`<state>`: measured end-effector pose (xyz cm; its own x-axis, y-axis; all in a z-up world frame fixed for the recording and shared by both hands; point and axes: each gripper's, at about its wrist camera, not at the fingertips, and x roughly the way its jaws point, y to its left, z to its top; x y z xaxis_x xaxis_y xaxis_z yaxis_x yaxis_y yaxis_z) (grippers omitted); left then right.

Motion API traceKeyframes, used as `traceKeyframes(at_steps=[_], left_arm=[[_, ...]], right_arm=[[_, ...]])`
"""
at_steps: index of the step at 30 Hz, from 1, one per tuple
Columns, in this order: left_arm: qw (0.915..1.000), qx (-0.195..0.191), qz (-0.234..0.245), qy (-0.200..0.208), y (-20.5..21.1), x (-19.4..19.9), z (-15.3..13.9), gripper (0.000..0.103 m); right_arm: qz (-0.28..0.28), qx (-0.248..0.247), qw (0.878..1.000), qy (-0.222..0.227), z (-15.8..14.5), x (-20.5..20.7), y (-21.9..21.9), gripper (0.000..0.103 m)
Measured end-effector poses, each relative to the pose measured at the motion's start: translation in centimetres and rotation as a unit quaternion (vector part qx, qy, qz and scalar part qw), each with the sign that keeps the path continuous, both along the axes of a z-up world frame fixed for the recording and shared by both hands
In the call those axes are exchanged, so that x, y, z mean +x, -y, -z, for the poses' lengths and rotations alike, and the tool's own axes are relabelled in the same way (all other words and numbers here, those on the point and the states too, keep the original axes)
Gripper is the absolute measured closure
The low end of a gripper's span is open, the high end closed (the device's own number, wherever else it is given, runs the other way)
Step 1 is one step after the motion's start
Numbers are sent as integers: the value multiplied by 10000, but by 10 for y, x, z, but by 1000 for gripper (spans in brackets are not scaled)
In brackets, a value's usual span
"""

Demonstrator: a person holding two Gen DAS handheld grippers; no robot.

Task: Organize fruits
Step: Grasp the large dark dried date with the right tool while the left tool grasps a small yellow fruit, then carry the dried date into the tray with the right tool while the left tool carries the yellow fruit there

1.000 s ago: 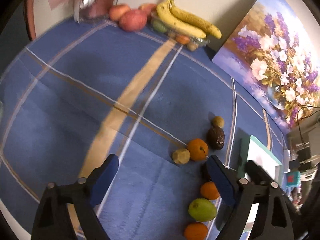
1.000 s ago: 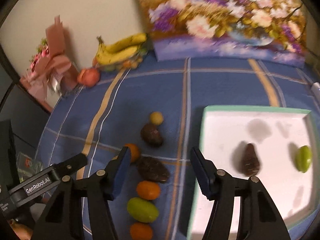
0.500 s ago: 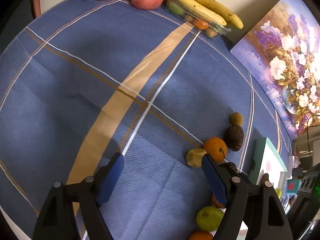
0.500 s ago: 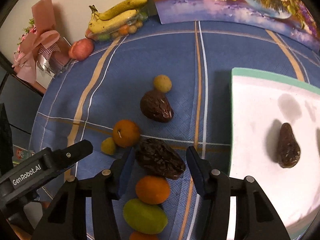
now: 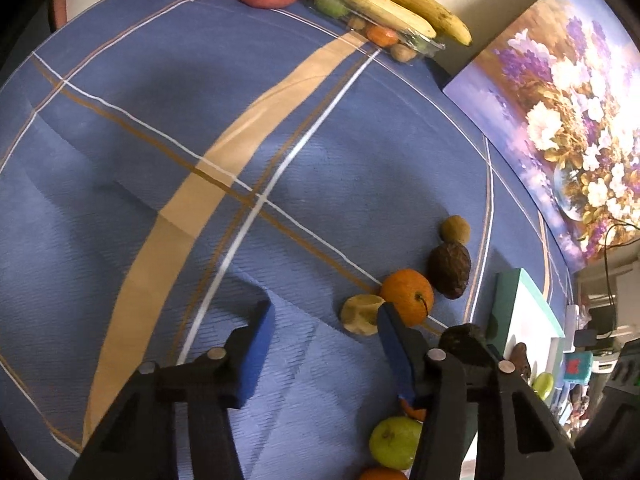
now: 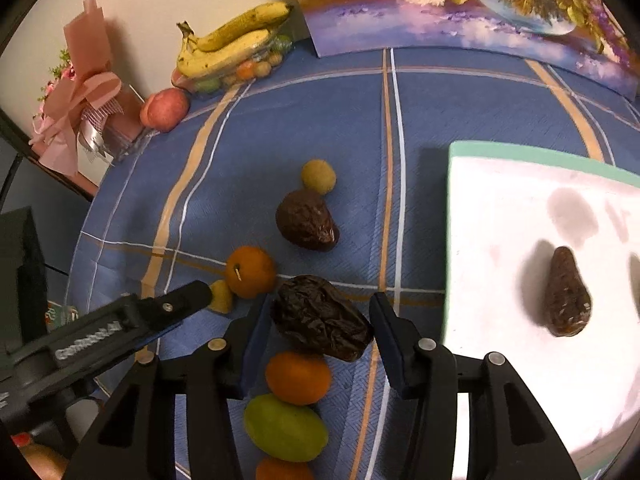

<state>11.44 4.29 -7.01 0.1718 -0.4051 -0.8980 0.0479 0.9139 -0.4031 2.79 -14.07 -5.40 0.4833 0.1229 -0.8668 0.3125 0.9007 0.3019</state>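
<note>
My right gripper [image 6: 318, 330] is open, its blue pads on either side of a dark wrinkled fruit [image 6: 322, 322] lying on the blue cloth. Behind it lie an orange [image 6: 250, 271], a second dark fruit [image 6: 306, 220] and a small yellow fruit [image 6: 318, 176]. In front lie another orange [image 6: 298, 378] and a green fruit [image 6: 286, 428]. The white tray [image 6: 500, 152] at right holds a dark fruit [image 6: 566, 298]. My left gripper [image 5: 324, 330] is open and empty over the cloth, just left of a pale bruised fruit [image 5: 360, 314] and the orange [image 5: 406, 296].
Bananas [image 6: 232, 46] on a clear box of small fruit and a red apple [image 6: 166, 109] sit at the back by the wall. A pink wrapped gift [image 6: 80, 92] stands at the back left. A flower painting [image 6: 460, 4] leans on the wall behind the tray.
My right gripper has moved down and forward until its open jaws straddle the dark wrinkled fruit. My left gripper has moved forward toward the pale fruit and orange.
</note>
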Motion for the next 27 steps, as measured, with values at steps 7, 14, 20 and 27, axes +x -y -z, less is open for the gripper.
traceKeyframes(at_steps=[7,14,20,27], left_arm=[[9994,-257,205,-76,13,-1,2,72],[9987,-483,101,-143,13,-2,4,79],[9996,-290,-24,-10,1,-6,-4,80],[9986,-223,-112,472,-6,-10,-34,80]], right_arm=[[15,-47,9998,213,-18,-10,8,51],[100,-59,9993,357,-26,-20,19,51],[316,-53,9984,473,-37,-34,38,51],[852,-345,9949,413,-47,-58,81,51]])
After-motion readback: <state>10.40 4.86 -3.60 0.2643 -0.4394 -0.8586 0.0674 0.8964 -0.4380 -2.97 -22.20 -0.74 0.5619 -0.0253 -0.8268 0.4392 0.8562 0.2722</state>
